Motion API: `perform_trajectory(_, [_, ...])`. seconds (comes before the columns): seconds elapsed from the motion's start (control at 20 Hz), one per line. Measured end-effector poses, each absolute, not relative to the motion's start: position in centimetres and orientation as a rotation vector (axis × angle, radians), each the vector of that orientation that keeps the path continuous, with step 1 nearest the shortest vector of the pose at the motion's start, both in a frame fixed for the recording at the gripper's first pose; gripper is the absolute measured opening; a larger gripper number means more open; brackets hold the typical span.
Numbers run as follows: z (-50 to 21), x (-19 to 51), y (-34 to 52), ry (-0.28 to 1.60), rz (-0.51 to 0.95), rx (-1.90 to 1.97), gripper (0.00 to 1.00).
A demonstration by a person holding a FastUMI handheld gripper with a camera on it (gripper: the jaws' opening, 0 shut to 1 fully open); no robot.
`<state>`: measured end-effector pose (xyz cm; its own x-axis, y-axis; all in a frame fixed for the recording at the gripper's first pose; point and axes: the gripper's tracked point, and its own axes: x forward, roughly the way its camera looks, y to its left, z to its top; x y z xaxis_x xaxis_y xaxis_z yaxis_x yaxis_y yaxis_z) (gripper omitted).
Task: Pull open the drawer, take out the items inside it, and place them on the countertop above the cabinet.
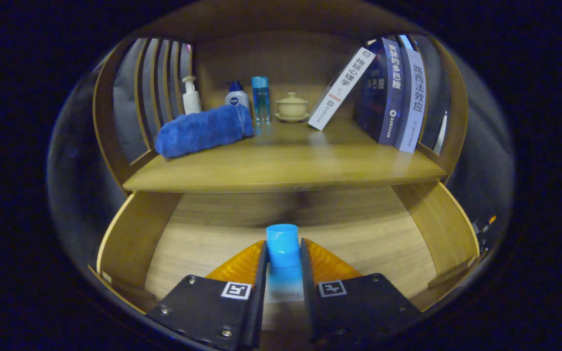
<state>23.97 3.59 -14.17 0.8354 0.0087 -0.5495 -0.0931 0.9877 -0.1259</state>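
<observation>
Clamped between both fingers of the hand-held gripper (283, 263) was a blue-capped bottle (282, 251), held over the open drawer (212, 234), judged to be mid-transfer. Beyond it, the wooden worktop (286, 165) was seen carrying a rolled blue towel (205, 130), toiletry bottles (237, 95), a lidded cup (291, 106) and leaning books (388, 92).

A home corner: wooden cabinet shelf (286, 165) with books (393, 92), toiletries (192, 95), towel (205, 130).
</observation>
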Motion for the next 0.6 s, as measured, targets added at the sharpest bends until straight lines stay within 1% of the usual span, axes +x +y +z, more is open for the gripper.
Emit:
perform_trajectory(0.2, [-12.7,23.6,3.8,0.532,0.07,-0.116,0.37])
perform_trajectory(0.3, [-11.9,22.8,3.6,0.519,0.071,-0.109,0.59])
perform_trajectory(0.4, [-10.3,21.5,4.3,0.476,0.107,-0.08,0.8])
perform_trajectory(0.6, [-7.1,18.8,4.0,0.4,0.108,-0.041,1.0])
